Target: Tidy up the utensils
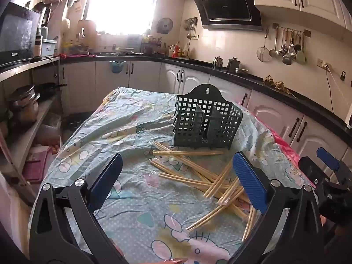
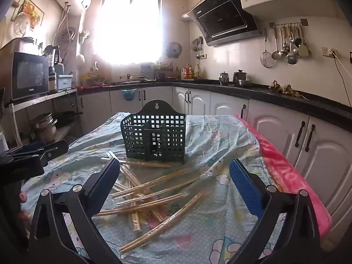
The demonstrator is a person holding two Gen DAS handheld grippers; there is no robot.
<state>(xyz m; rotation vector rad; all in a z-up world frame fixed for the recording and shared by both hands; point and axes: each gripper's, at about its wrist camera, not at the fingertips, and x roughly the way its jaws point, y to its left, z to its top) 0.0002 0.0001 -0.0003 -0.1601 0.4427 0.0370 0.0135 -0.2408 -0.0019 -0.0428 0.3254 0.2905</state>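
Several pairs of wooden chopsticks in clear wrappers lie scattered on the cartoon-print cloth. The same chopsticks show in the right wrist view, in front of my right gripper. A dark green slotted utensil holder stands upright behind them, with nothing visible inside. The holder is beyond the pile in both views. My left gripper hangs open over the cloth, left of the pile, with nothing between its fingers. My right gripper is open too and holds nothing.
The cloth-covered table has a pink towel edge on the right. Kitchen cabinets and a black counter run behind and to the right. A shelf with pots stands at the left. The other gripper shows at the right edge.
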